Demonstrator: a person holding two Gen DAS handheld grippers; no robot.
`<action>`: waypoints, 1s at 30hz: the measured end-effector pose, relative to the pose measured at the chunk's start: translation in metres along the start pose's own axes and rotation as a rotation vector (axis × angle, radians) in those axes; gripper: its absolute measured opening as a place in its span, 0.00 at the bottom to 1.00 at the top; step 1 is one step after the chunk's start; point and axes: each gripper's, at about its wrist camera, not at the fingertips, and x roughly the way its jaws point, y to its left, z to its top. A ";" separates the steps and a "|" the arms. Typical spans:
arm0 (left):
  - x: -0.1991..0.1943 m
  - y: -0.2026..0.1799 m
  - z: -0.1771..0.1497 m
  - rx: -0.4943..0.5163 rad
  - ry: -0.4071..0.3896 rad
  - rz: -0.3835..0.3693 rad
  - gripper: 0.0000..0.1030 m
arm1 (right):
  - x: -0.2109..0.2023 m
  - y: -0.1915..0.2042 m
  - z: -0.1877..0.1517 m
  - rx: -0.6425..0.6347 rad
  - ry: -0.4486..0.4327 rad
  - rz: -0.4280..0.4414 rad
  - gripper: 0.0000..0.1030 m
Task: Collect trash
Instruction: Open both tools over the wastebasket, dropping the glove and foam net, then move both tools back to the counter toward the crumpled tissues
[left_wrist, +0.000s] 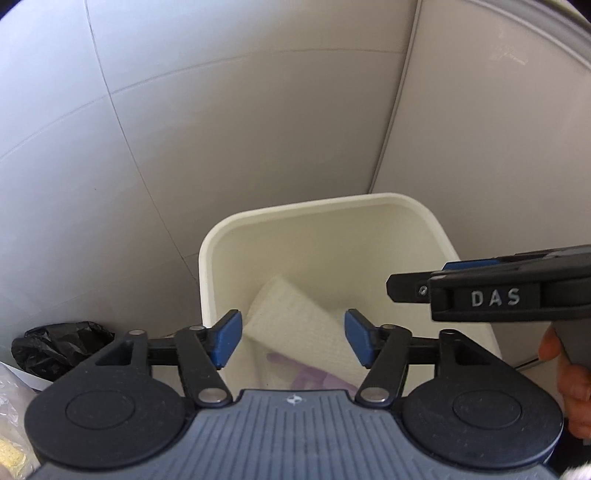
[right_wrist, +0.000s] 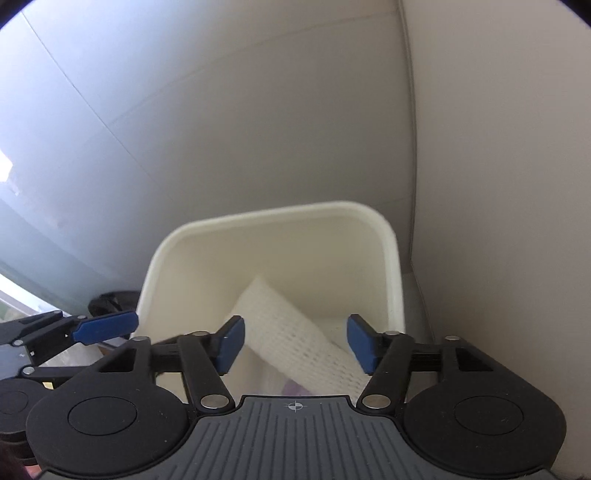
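Both grippers hang over the cream bin (left_wrist: 221, 251), the left gripper (left_wrist: 293, 338) and right gripper (right_wrist: 295, 341) each with jaws apart and nothing between them. A white textured sheet (left_wrist: 291, 317) lies inside the bin, leaning against its wall, and a black crumpled bag (left_wrist: 55, 345) sits on the floor beside it.
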 end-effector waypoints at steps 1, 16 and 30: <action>-0.005 -0.001 -0.002 -0.001 -0.003 -0.004 0.60 | -0.005 0.002 0.000 -0.005 -0.004 0.001 0.62; -0.117 -0.023 -0.019 0.063 -0.126 -0.014 0.99 | -0.115 0.053 0.009 -0.158 -0.112 0.051 0.84; -0.213 -0.041 -0.020 0.072 -0.205 -0.086 0.99 | -0.242 0.062 0.036 -0.231 -0.316 0.029 0.95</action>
